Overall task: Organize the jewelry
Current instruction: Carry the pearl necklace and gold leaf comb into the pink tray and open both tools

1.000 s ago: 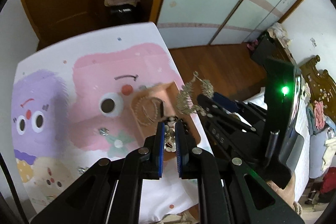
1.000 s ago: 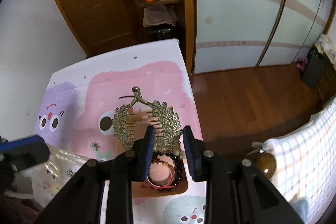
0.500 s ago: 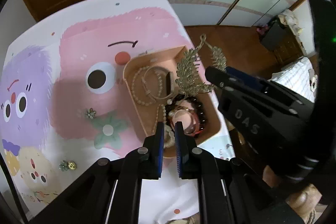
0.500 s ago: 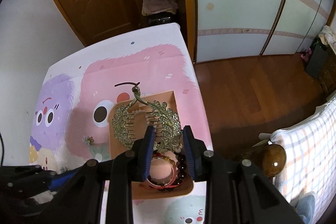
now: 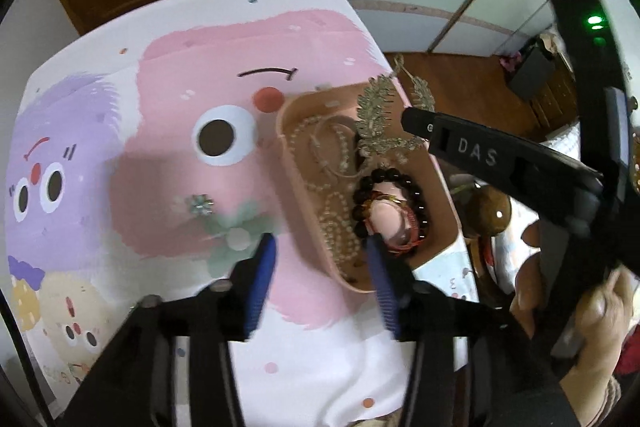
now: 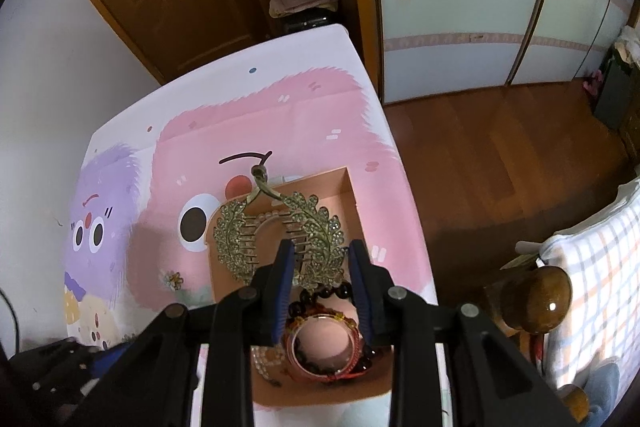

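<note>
The right gripper (image 6: 320,263) grasps a leaf-shaped hair comb (image 6: 276,231) by one branch, directly above the pink tray (image 5: 440,187) on the cartoon-print table (image 5: 320,27). The comb's stem points away from the gripper; its long axis runs across the tray. The left gripper (image 5: 320,251) (jaws just opened, pressing nothing) straddles the tray's near wall, over the pearl necklace (image 5: 336,223) beside the dark bead bracelet (image 5: 388,203). The likely next move is straight down.
</note>
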The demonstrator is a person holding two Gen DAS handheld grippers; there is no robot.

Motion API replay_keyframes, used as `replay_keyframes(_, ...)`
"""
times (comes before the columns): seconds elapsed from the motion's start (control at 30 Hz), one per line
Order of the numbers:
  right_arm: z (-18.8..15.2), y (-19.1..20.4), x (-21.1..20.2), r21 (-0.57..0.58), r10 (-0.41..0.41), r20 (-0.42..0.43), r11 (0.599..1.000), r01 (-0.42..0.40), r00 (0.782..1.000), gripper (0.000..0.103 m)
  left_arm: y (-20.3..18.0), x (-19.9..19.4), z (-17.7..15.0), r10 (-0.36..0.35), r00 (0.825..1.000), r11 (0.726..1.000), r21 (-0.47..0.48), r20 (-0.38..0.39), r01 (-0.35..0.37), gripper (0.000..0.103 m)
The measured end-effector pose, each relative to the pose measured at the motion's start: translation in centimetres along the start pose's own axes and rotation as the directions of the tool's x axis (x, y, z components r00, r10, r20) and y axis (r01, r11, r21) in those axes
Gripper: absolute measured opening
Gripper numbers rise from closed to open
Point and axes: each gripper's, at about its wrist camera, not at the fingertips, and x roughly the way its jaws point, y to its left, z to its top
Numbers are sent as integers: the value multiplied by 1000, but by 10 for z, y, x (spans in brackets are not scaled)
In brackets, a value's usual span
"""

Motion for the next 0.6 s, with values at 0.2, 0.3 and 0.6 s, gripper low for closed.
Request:
replay_keyframes(0.2,1,0,27,26,4,-47,1000,-3,999,28,15,-2,-8,0,1000,1000,-12,10,0,49)
replay_keyframes(0.3,0,-1,42,41,-7,-77,999,10,997,28,20,0,-10,14,1000,1000,-12,16,-14,49)
replay_keyframes(0.6,-6,-3,60,56,-10,-113,998,17,994,28,39,3,-13,57,998,998,-39,25,-56,65)
